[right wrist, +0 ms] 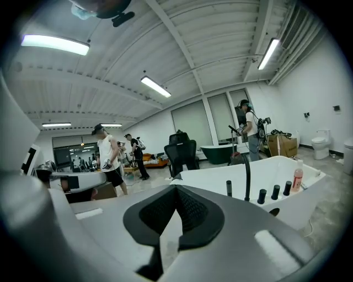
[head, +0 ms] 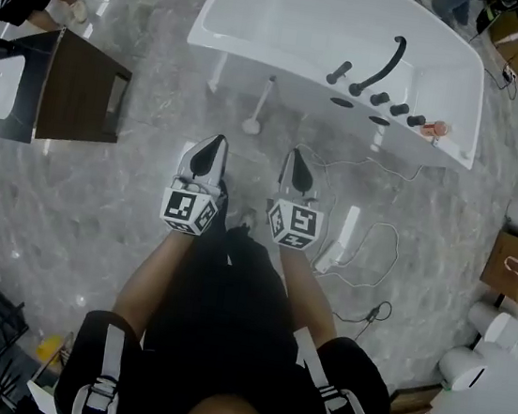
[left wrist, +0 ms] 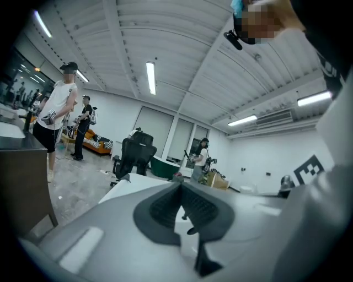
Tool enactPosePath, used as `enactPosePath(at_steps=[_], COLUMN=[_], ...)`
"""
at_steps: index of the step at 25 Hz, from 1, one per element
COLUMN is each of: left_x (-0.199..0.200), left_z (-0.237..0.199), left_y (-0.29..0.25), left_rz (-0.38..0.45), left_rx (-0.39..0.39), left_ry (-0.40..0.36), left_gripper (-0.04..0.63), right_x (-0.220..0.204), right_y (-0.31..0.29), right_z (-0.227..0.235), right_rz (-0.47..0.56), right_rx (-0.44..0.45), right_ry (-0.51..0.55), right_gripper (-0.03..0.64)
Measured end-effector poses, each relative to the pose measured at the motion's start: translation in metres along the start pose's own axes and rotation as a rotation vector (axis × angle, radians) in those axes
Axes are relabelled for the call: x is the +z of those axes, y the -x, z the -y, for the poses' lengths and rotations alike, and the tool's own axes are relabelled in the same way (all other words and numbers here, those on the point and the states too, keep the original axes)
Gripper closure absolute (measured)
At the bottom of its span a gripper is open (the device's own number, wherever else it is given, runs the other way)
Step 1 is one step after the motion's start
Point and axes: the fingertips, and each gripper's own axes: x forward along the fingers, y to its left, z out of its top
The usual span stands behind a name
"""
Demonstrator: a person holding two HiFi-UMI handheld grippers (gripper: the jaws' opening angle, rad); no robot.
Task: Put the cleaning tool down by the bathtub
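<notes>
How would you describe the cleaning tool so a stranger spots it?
Find the white bathtub. Outside its near wall stands the cleaning tool, a slim stick with a round head. Unlike the black taps on the tub, it is white and on the floor.

My left gripper [head: 212, 148] and right gripper [head: 298, 162] side by side, pointing ahead, both jaws closed, empty
</notes>
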Motion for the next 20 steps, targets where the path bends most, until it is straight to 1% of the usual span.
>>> enactPosePath(at_steps=[6,10,14,20], left_x=[0.024,0.039,0.045,0.05], left_z=[0.045,0.07,0.088,0.094], left_y=[0.049,0.072,0.089,0.099], left_rz=[0.031,0.064,0.076,0.086], left_rx=[-0.042,-0.069,-0.074,-0.06], left_ry=[-0.025,-0.039,-0.061,-0.077], left_gripper=[0.588,0.588,0.588,0.588], right_x=[0.039,0.056,0.06,0.063], right_y=[0.063,0.095,0.121,0.135], right_z=[-0.019,-0.025,-0.029,-0.031], right_rz=[0.094,0.14,0.151,0.147], right_rx=[0.03,0.045,0.069,0.081], right_ry=[0.008,0.029,0.038,0.034], right_gripper=[0.618,0.618,0.618,0.618])
